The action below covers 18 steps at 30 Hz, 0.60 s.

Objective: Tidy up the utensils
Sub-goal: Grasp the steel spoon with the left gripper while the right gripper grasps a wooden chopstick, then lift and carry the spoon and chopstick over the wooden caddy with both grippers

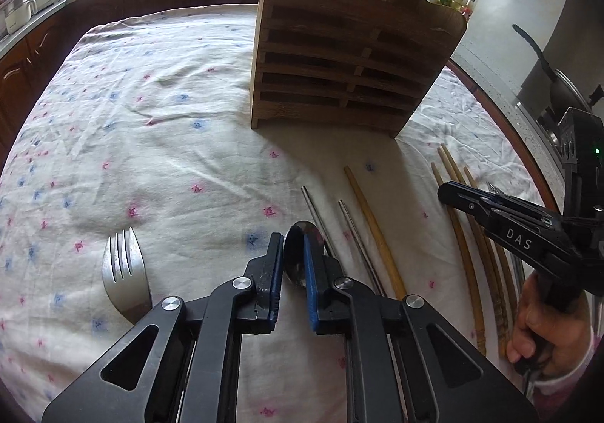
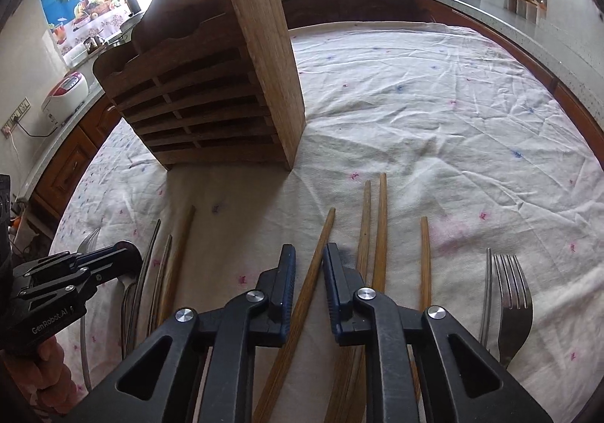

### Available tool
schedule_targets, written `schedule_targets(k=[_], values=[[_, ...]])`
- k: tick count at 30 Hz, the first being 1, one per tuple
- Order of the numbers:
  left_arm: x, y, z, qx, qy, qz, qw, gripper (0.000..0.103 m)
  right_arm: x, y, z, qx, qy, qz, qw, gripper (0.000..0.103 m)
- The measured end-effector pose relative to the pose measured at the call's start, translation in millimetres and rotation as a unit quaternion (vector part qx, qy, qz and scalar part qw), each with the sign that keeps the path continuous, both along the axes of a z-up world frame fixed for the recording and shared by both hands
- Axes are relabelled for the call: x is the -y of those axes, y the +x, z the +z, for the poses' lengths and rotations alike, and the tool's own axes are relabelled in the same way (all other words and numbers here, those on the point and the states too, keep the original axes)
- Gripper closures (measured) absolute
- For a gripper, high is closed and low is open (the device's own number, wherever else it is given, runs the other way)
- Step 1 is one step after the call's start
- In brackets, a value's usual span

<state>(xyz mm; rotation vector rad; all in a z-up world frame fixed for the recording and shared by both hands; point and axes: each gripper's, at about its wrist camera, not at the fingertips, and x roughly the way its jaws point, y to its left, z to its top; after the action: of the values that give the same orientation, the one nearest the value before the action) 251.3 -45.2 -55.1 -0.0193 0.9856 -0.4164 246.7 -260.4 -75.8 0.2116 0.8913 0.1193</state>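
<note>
1. Left wrist view: the left gripper [image 1: 293, 264] hangs over a spoon [image 1: 300, 253] on the tabletop [image 1: 151, 121], jaws parted around its bowl. A fork [image 1: 124, 272] lies to its left; the wooden rack [image 1: 351, 57] stands beyond.
2. Right wrist view: the right gripper [image 2: 307, 283] has its jaws released on either side of a chopstick [image 2: 302, 306], not touching it. Another fork [image 2: 513, 302] lies to the right.

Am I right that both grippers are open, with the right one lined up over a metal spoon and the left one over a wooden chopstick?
Not quite: it is reversed. The left wrist view shows the left gripper open over the metal spoon; the right wrist view shows the right gripper open over a wooden chopstick.
</note>
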Motion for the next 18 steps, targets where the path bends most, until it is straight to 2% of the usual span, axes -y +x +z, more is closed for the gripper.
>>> schedule_targets(k=[3,8,18], values=[[-3.8,-2.5,4.8,0.001,-0.008,0.001,1.0,0.1,0.7,-0.9,0.4,0.002,0.007,0.003,1.0,0.095],[-13.2,-13.2,18.8,0.018,-0.011,0.008,0.9997,0.1,0.5,-10.8,8.1,0.012,0.035,0.007,0.999,0.097],[-29.1,-49.5,65.4,0.072,-0.03,0.018,0.9968,0.101,-0.8,-46.1,53.3,0.064,0.072,0.021,0.995,0.098]])
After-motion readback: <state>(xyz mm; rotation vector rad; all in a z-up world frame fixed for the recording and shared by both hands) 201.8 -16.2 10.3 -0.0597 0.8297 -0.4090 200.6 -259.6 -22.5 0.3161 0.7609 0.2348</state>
